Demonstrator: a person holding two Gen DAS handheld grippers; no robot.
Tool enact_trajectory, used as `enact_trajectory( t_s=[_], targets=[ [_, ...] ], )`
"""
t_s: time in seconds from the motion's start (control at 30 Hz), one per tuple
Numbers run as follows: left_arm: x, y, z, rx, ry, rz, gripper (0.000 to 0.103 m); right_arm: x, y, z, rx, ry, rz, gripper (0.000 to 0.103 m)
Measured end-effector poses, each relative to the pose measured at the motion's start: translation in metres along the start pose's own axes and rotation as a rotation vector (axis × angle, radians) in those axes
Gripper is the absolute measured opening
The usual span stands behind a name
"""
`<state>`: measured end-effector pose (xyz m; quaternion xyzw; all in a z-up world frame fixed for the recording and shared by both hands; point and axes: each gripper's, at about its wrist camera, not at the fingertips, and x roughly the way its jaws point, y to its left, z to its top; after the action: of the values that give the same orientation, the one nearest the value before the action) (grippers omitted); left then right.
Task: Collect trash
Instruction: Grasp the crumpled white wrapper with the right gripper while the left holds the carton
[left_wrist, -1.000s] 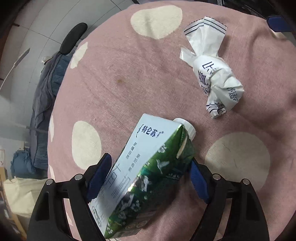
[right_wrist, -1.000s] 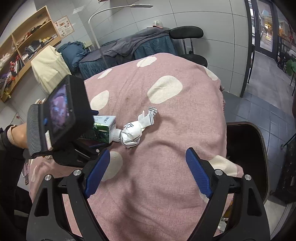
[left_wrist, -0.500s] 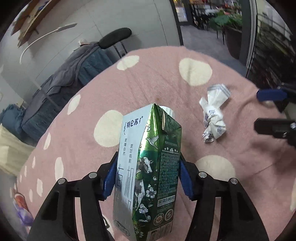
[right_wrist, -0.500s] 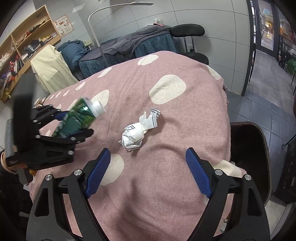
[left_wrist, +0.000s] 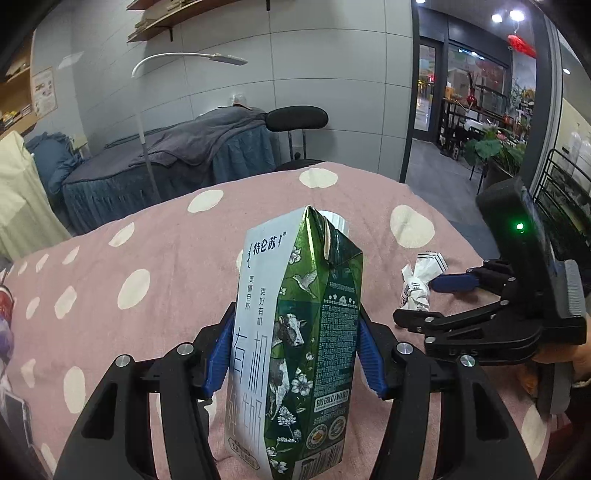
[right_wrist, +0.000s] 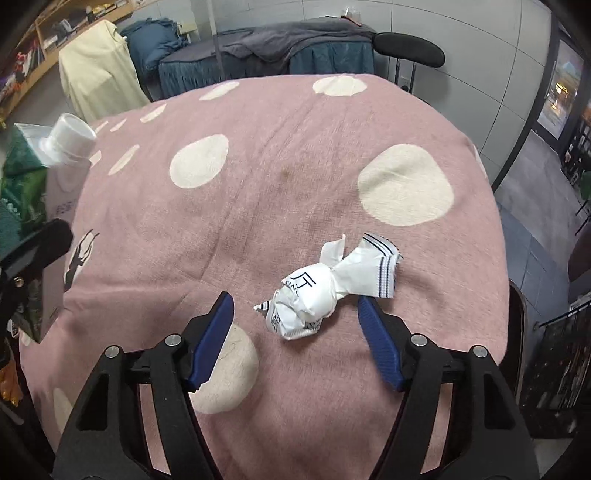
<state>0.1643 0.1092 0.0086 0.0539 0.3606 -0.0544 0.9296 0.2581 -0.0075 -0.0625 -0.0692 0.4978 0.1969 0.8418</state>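
The green-and-white milk carton (left_wrist: 295, 332) is held upright, clamped in the left gripper (left_wrist: 293, 354), clear of the pink spotted blanket (right_wrist: 295, 166). Just beyond the closing, still-apart pads of the right gripper (right_wrist: 295, 332), the crumpled white paper wrapper (right_wrist: 325, 291) lies on the blanket; these must be advanced around it before being shut.

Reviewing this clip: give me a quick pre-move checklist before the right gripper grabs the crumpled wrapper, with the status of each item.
1. Milk carton clamped between the left gripper pads: ok.
2. Carton upright in the grip: ok.
3. Crumpled wrapper between the right gripper fingers: ok.
4. Right pads touching the wrapper: not ok; the jaws are closing, with gaps on both sides.
5. Wrapper lying free on the pink spotted cloth: ok.
6. Trash bin in view: cannot tell.
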Motion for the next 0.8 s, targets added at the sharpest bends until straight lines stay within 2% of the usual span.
enact_trajectory(
  t_s=[0.13,0.23,0.27,0.53,0.8],
  targets=[
    [-0.009,0.005,-0.007,-0.065,-0.016,-0.012,0.058,0.014,0.009,0.012,-0.042,0.029,-0.066,0.067],
    [-0.011,0.007,-0.011,-0.113,-0.026,-0.01,0.058,0.019,0.009,0.02,-0.058,0.03,-0.131,0.037],
    [-0.01,0.006,-0.012,-0.116,-0.025,-0.008,0.058,0.021,0.008,0.021,-0.055,0.037,-0.13,0.036],
    [-0.023,-0.001,-0.016,-0.12,-0.056,-0.005,0.058,0.002,-0.008,0.009,0.003,-0.012,-0.025,0.033],
    [-0.025,-0.022,-0.018,-0.098,-0.074,-0.03,0.058,-0.039,-0.023,-0.025,0.059,-0.096,0.034,0.033]
  ],
)
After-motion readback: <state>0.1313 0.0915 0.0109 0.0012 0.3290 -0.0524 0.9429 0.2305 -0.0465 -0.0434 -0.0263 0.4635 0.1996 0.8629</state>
